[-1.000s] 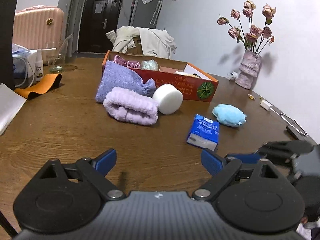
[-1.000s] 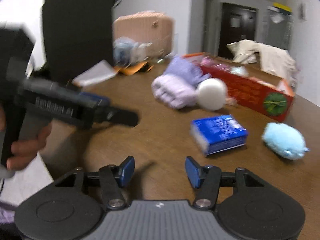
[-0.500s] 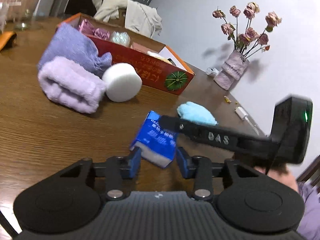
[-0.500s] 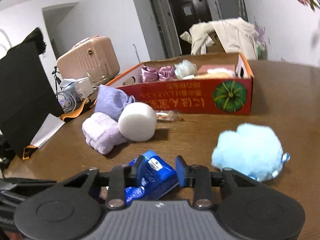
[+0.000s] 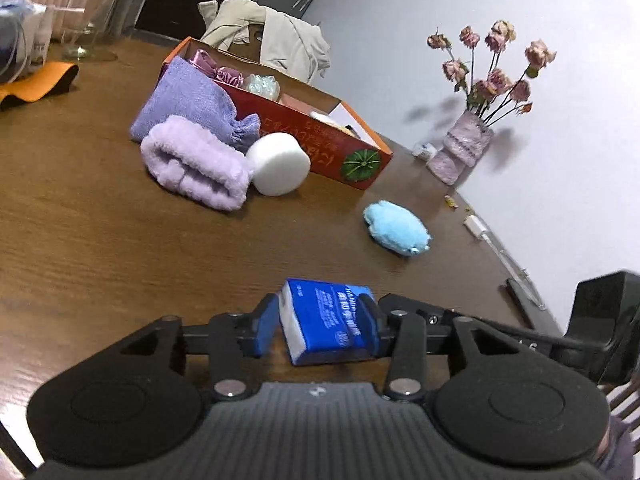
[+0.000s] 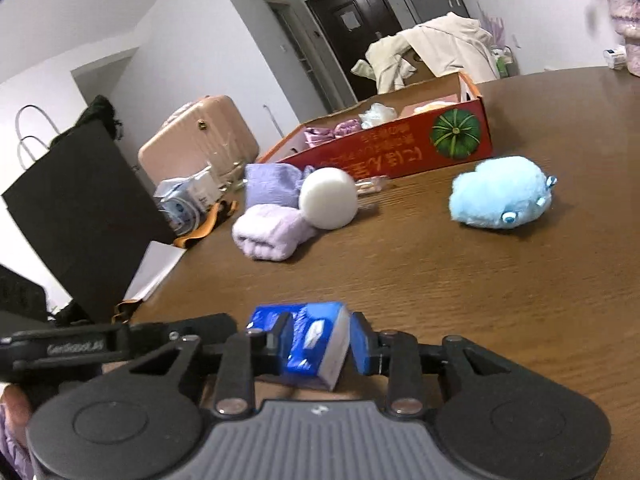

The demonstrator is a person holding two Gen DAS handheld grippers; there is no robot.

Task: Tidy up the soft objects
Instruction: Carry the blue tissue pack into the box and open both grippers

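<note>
Now your left tongs (image 5: 317, 320) and right tongs (image 6: 322, 342) both have the blue tissue pack (image 5: 332, 320) between their pads, tilted and raised off the desk (image 5: 100, 240) at its near edge. The right tongs are clamped on the pack. The left tongs touch it on both sides, but their jaws are opening.

A second ago both tongs were empty and spread wider, and the pack lay flat near that edge. It has since been picked up, so the first item appears ready for sorting. As the left tongs loosen, the pack is probably passing to your right tongs alone.

Beyond the pack, the blue plush toy (image 5: 396, 228) lies towards the desk's right edge. The white sponge (image 5: 278, 164), lilac rolled towel (image 5: 196, 172) and purple cloth (image 5: 188, 100) sit clustered against the red box (image 5: 320, 152) further back. This box is the likely destination and already holds a few soft items.

The left view alone shows the vase of dried flowers (image 5: 460, 152) at the far right edge. The right view alone shows the black bag (image 6: 80, 208) off the left edge, the pink suitcase (image 6: 200, 136) and the plush toy's eyes.
</note>
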